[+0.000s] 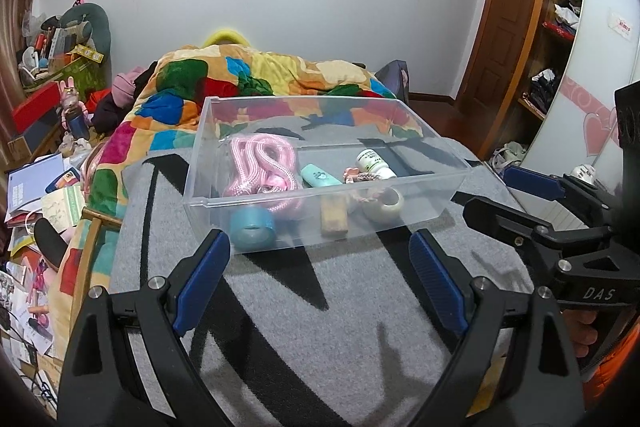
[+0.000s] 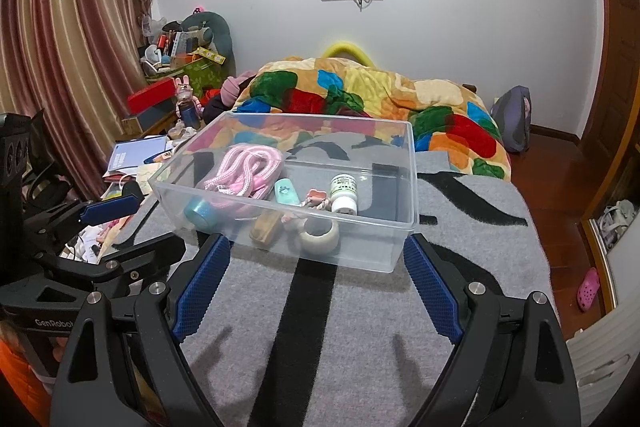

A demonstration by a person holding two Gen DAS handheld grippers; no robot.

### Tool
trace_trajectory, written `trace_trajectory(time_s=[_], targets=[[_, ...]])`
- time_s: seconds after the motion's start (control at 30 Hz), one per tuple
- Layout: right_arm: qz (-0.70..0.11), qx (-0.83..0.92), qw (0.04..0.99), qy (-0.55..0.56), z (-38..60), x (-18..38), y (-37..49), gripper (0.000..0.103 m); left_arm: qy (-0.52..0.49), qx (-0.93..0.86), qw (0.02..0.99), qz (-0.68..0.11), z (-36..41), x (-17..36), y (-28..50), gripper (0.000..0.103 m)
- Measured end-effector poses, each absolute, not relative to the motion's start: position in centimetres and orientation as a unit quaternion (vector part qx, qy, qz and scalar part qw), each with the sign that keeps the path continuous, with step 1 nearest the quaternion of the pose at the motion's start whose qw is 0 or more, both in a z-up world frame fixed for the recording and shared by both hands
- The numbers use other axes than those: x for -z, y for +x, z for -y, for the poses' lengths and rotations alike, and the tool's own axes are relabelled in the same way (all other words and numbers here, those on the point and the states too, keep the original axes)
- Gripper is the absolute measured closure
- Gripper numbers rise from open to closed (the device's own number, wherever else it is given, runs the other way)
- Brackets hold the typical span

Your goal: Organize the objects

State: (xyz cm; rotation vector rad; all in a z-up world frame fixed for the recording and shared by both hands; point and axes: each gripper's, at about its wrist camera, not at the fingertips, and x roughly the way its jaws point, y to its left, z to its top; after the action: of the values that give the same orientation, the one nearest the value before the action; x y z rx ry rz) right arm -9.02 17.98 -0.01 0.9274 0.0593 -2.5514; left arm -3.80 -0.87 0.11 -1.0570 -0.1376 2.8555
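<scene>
A clear plastic bin (image 1: 440, 143) (image 2: 412, 187) sits on a grey and black blanket (image 1: 320, 307) (image 2: 360, 327). Inside lie a pink rope (image 1: 260, 163) (image 2: 244, 167), a blue tape roll (image 1: 252, 229) (image 2: 200, 213), a mint tube (image 1: 320, 177) (image 2: 287, 191), a white bottle (image 1: 374, 163) (image 2: 344, 193), a wooden block (image 1: 334, 217) (image 2: 266, 227), a white tape roll (image 1: 384, 205) (image 2: 320, 233) and a small pink item (image 1: 352, 173) (image 2: 316, 195). My left gripper (image 1: 320, 255) is open and empty, just short of the bin. My right gripper (image 2: 316, 259) is open and empty, at the bin's near wall.
A colourful quilt (image 1: 260, 75) (image 2: 380, 95) lies bunched behind the bin. Cluttered papers and boxes (image 1: 36, 187) (image 2: 136, 155) fill the floor to the left. A wooden door (image 1: 508, 19) and shelves (image 1: 560, 27) stand on the right. A pink shoe (image 2: 588, 289) lies on the wood floor.
</scene>
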Motion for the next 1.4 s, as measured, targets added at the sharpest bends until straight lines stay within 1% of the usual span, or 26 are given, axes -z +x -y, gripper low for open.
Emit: trace_trajectory(time_s=[1.4], targets=[[-0.022, 0.916, 0.214, 0.339, -17.95, 0.55, -8.97, 0.016, -0.352, -0.933, 0.051, 0.049, 0.95, 0.35, -3.90, 0.011]])
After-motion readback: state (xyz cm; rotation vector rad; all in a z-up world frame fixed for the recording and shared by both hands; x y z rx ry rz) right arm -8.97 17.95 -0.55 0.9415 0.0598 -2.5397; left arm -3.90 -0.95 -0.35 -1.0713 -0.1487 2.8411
